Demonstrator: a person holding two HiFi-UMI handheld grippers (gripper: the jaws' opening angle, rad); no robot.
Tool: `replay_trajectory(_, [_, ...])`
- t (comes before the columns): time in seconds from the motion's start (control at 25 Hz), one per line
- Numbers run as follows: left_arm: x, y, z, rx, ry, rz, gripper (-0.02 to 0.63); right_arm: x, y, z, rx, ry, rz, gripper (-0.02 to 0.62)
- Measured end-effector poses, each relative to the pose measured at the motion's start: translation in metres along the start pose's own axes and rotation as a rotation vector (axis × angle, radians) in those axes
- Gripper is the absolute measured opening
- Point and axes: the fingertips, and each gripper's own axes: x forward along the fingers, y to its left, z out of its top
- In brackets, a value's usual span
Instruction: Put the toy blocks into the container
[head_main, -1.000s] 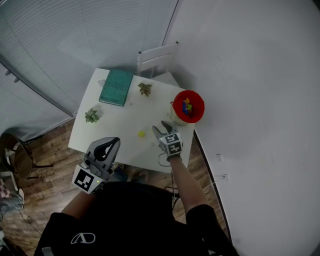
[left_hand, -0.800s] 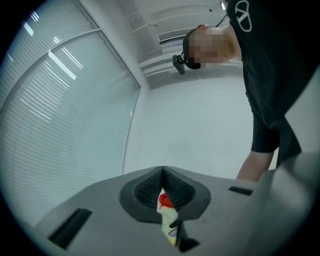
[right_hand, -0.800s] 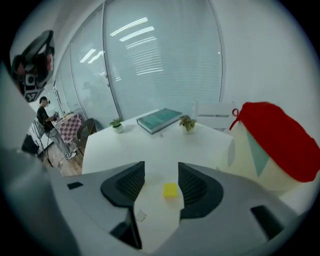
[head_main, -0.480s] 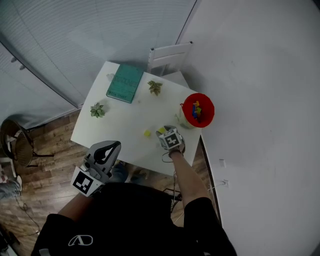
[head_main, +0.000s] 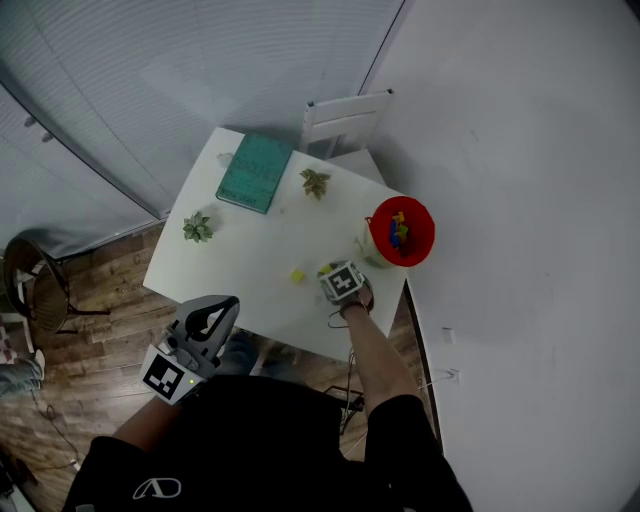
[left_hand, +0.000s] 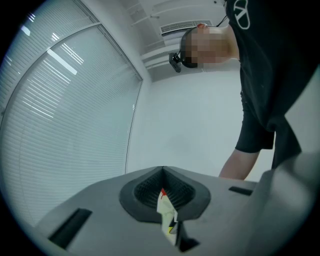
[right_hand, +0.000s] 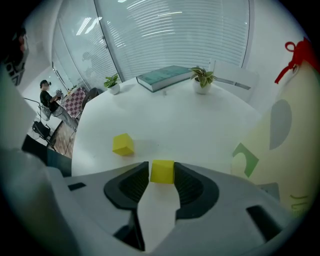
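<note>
Jaws of the left gripper (head_main: 222, 306), nearest the person and off the table (head_main: 250, 255) at seven o'clock, are pressed together on nothing. Tipped down over the table's near edge, the right gripper (head_main: 330, 271) has just been closing its jaws and pinches a yellow block (right_hand: 162, 171). A second yellow block (head_main: 297, 275) lies at its nine o'clock. The red container (head_main: 375, 224), with coloured blocks inside, stands at its two o'clock.

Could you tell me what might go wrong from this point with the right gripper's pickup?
The jaws of the right gripper have just been closing on the yellow block, which sits only at their tips; it might slip or twist out when lifted. The red container stands at the edge of the table, so a careless drop could nudge it or miss.
</note>
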Motion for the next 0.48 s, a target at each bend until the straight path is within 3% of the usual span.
replay_trajectory(0.04, [0.000,0.000,0.000,0.002,0.001,0.001,0.005,0.000,0.000,0.000,0.001,-0.002,0.000,0.150])
replay_trajectory(0.32, [0.001,-0.001,0.001,0.001,-0.007,-0.005,0.005,-0.002,0.007,0.004,0.011,-0.024,0.022,0.143])
replay_trajectory(0.48, [0.002,-0.001,0.003,0.001,-0.013,-0.014,0.005,-0.029,0.010,0.027,0.015,-0.133,-0.001,0.143])
